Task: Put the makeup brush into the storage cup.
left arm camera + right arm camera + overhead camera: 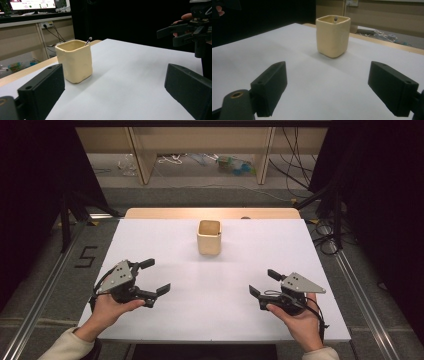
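**A:** High view first: left gripper and right gripper rest low on the table, jaws spread, holding nothing.

**B:** And the cup?

**A:** Upright ahead of both, between them, well apart. A thin stick leans inside.

**B:** Then I'd approach level, straddle the walls squarely, and squeeze gently so it doesn't tip.

Cream-yellow cup on white table, black grippers
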A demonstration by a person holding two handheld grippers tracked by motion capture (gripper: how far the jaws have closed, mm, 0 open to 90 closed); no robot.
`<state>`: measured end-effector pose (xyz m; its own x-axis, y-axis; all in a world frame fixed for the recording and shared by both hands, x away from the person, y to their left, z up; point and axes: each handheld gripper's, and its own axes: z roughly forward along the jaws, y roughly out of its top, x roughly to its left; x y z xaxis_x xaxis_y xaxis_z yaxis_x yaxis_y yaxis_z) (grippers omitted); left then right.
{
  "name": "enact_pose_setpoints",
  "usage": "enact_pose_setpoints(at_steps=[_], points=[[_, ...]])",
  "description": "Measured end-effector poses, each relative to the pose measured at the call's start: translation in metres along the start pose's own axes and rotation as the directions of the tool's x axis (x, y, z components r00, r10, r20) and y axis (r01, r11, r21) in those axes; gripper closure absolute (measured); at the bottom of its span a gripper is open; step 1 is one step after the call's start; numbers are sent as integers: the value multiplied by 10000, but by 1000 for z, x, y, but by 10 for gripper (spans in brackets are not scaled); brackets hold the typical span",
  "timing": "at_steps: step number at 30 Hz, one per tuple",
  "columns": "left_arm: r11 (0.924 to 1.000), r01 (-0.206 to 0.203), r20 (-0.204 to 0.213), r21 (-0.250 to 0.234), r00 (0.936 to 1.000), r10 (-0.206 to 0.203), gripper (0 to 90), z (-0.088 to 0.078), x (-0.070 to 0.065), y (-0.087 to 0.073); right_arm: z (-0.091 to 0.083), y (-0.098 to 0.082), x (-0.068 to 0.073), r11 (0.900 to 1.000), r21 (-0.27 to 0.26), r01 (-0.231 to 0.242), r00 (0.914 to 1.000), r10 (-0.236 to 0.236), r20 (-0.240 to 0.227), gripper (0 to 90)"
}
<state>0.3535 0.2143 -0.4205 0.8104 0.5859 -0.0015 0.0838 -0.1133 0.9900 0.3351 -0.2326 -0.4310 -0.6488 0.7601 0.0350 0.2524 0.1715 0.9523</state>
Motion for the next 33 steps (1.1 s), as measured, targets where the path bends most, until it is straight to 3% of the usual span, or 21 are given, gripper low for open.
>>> enact_pose_setpoints(at_steps=[11, 13, 18, 33], points=[[9999, 124, -173, -26, 9998, -124, 26, -12, -2, -4, 1, -1, -1, 9999, -100, 33, 9999, -35, -124, 169], [9999, 132, -184, 6, 9997, -132, 26, -14, -2, -6, -1, 0, -1, 9999, 93, 76, 10000, -76, -35, 169], [9999, 12, -327, 120, 9995, -8, 25, -19, -3, -9, 0, 0, -2, 10000, -3, 6, 9999, -6, -152, 169], [9996, 72, -218, 259, 9997, -67, 26, -15, -4, -14, 0, -1, -2, 10000, -21, 32, 10000, -32, -6, 169]])
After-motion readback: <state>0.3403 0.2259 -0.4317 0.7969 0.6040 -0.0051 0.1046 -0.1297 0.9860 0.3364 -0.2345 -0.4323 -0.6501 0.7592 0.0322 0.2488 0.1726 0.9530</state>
